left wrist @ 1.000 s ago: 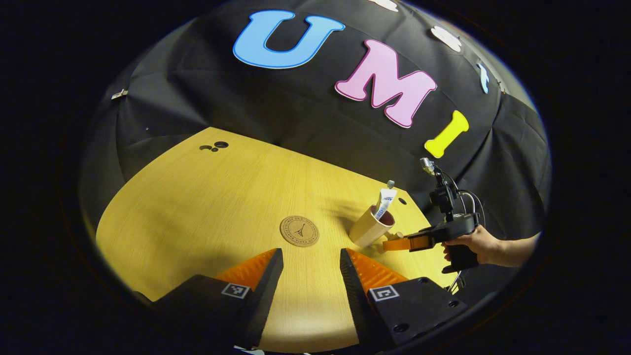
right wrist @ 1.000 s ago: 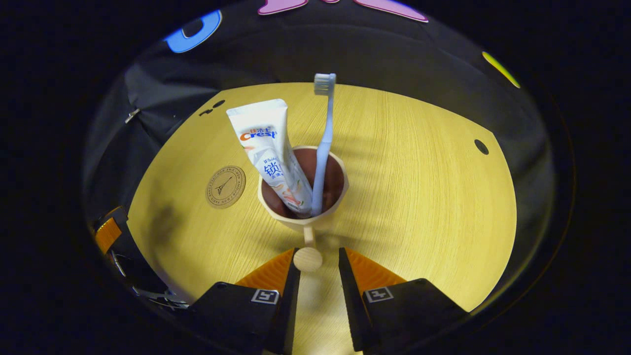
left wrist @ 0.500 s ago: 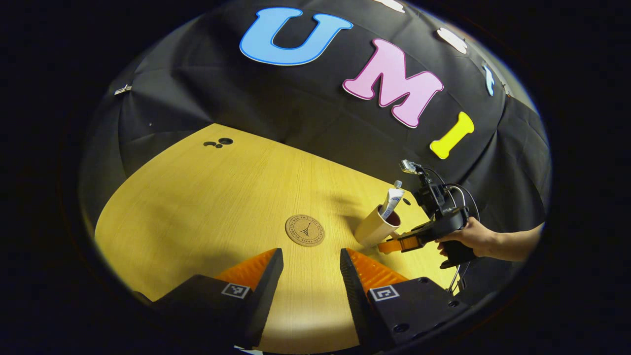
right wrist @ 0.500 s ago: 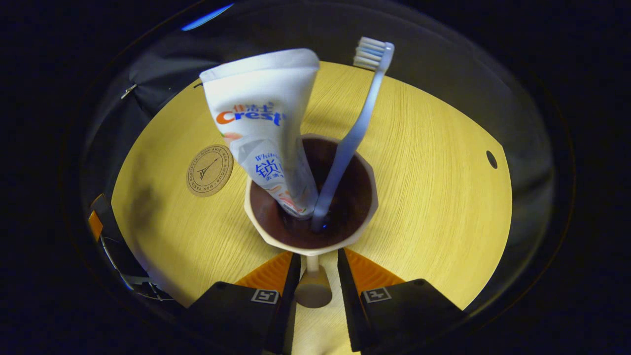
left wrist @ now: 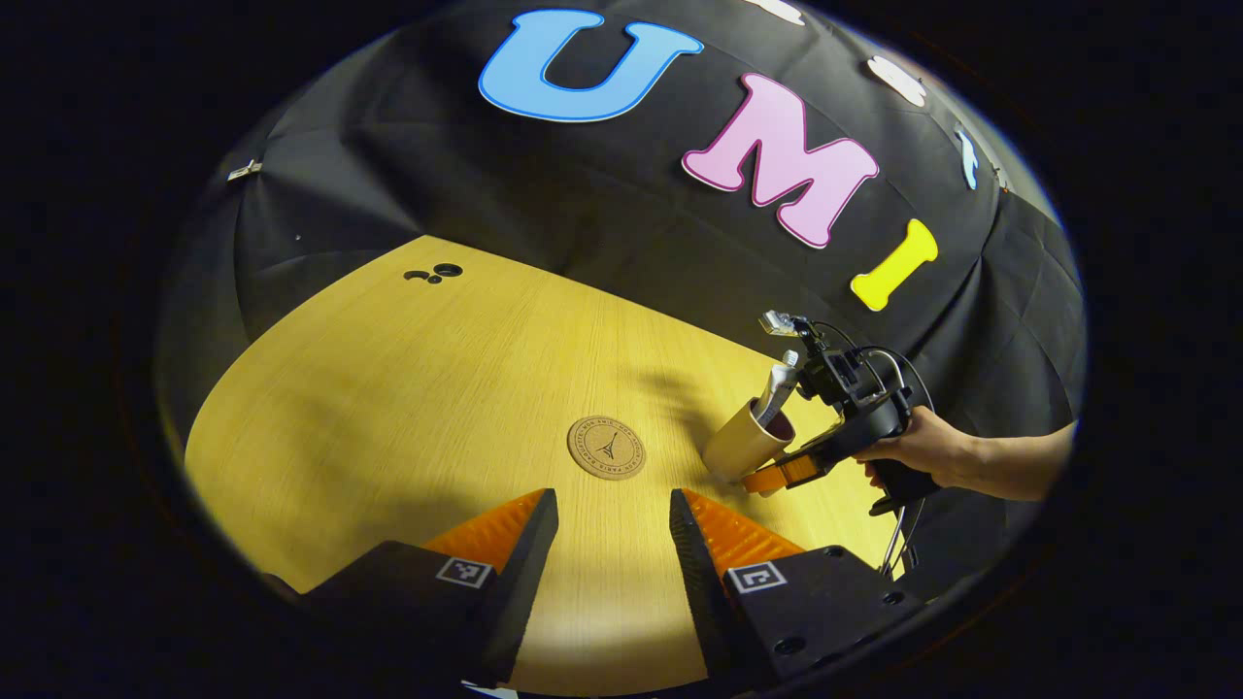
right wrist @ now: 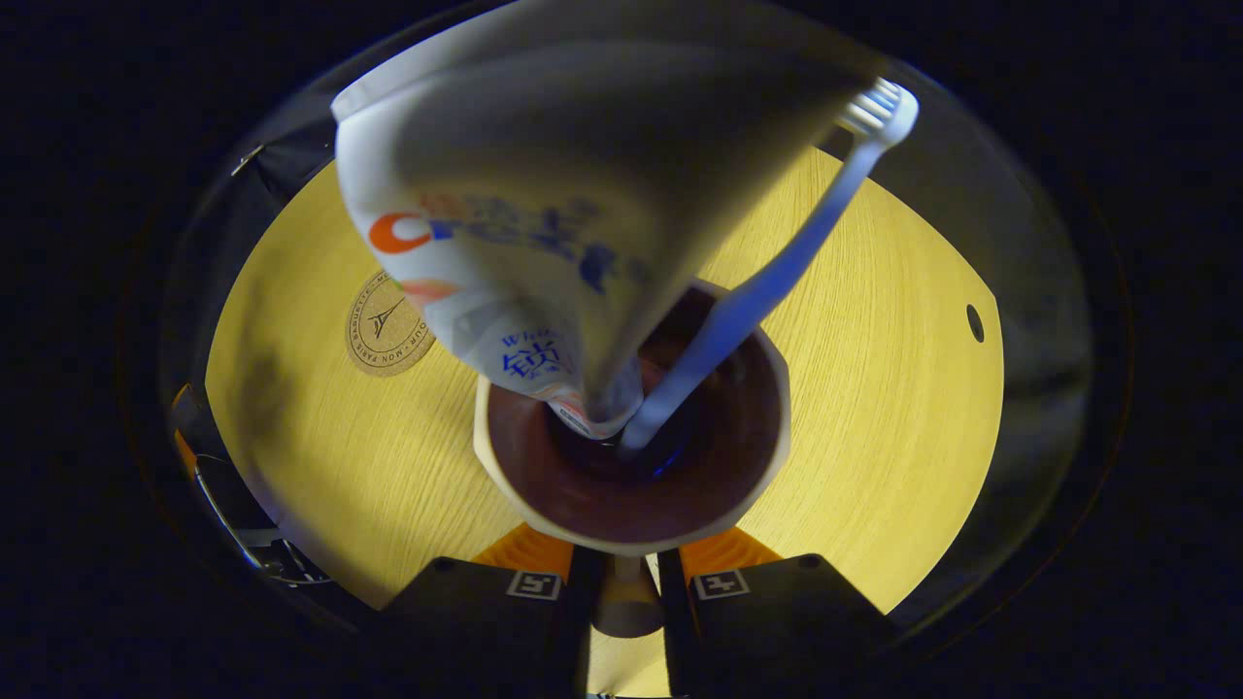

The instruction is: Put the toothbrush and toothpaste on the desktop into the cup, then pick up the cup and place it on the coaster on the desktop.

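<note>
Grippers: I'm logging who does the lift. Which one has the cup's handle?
The right gripper, fingers closed on the cup's handle; the left gripper gapes open over bare table.

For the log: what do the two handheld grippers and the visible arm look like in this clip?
Both grippers are black-bodied. The left gripper and right gripper each carry a square black-and-white tag on either finger block. In the left gripper view, the right gripper has a pistol-style handle, looping black cables and a small silvery module on top. The hand holding it is ungloved, forearm sleeveless.
</note>
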Motion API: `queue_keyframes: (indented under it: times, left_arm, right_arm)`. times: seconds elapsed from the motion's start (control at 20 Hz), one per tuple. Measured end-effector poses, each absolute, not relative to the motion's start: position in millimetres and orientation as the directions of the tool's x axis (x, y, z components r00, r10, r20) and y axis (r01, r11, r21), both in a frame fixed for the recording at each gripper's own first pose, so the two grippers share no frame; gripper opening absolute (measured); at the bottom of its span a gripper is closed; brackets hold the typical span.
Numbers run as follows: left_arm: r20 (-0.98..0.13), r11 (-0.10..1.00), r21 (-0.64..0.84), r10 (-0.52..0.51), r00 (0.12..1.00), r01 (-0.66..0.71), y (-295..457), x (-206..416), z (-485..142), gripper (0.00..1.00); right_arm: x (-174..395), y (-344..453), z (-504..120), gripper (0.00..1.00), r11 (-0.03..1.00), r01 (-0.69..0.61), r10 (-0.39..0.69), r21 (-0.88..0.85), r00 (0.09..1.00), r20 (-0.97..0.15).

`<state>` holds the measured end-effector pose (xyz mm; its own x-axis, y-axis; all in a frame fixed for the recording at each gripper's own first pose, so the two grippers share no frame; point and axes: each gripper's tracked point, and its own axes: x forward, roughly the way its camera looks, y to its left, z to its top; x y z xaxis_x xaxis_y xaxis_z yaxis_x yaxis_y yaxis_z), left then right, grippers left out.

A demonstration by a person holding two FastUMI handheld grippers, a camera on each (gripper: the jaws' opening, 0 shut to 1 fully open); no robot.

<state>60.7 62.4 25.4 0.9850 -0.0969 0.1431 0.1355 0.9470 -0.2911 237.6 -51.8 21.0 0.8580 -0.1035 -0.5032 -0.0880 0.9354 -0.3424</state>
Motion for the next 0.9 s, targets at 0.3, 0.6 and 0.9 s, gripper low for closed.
queue_keyframes:
  times: [0.3, 0.6, 0.9]
  left_arm:
    - [0.142, 0.947, -0.290, -0.099, 0.985, 0.137, 62.8, 66.9, 31.1, 0.73]
    - [0.149, 0.946, -0.291, -0.102, 0.984, 0.143, 67.8, 59.8, 25.1, 0.73]
    - [0.149, 0.943, -0.302, -0.097, 0.984, 0.138, 73.3, 58.3, 22.5, 0.74]
  right_arm:
    - [229.2, -49.3, 16.7, 0.26, 0.901, -0.135, -0.099, -0.412, 0.861, -0.499]
    - [223.9, -42.8, 14.5, 0.30, 0.888, -0.153, -0.093, -0.434, 0.865, -0.494]
    - [219.7, -27.7, 23.3, 0.29, 0.892, -0.168, -0.052, -0.419, 0.883, -0.466]
